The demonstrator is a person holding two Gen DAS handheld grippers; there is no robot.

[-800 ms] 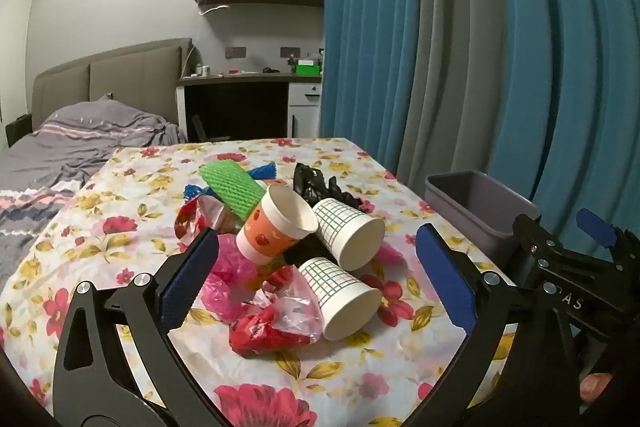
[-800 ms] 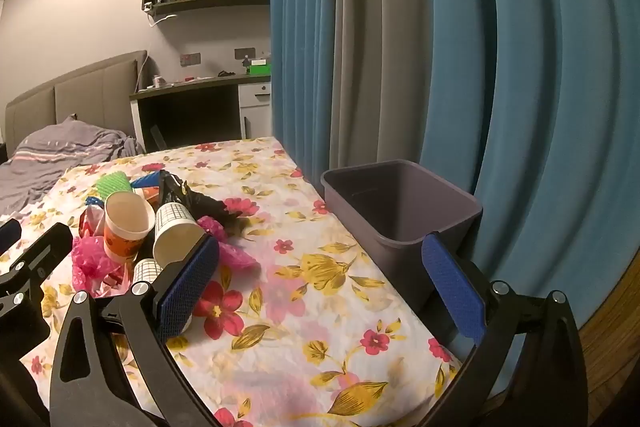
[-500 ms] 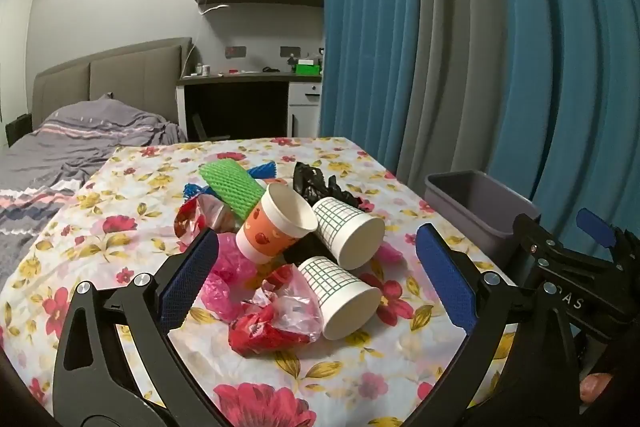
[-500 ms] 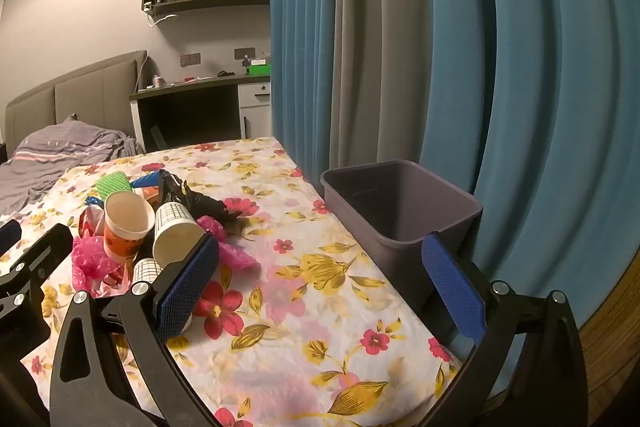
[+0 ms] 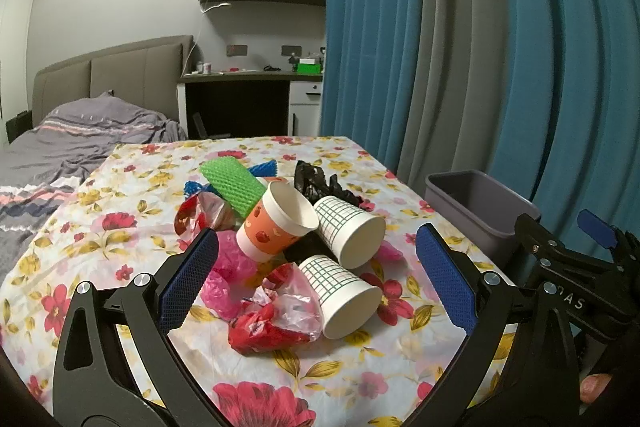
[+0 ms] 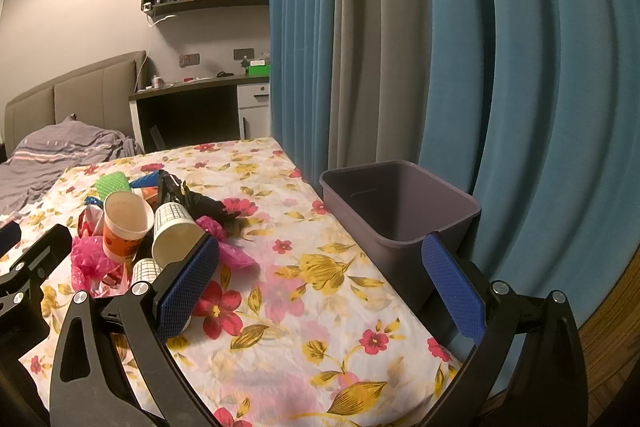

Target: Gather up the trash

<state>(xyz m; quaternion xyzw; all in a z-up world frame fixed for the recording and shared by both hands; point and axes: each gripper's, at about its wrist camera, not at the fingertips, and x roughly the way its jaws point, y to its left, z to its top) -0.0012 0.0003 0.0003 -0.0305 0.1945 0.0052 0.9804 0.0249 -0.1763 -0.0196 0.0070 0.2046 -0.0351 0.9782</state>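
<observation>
A heap of trash lies on the floral tablecloth (image 5: 132, 195): an orange paper cup (image 5: 276, 223), two green-checked white cups (image 5: 352, 231) (image 5: 340, 295), a red and clear wrapper (image 5: 276, 319), pink plastic (image 5: 228, 267), green foam net (image 5: 234, 183), a black bag (image 5: 316, 181). My left gripper (image 5: 316, 283) is open, just before the heap, empty. My right gripper (image 6: 320, 287) is open and empty, over the cloth between the heap (image 6: 128, 219) and the grey bin (image 6: 400, 203).
The bin (image 5: 476, 203) stands off the table's right edge against blue and grey curtains (image 6: 440, 47). A bed (image 5: 72, 147) lies at the far left, a desk (image 5: 248, 99) behind the table. The right gripper's body (image 5: 576, 279) shows at the left wrist view's right edge.
</observation>
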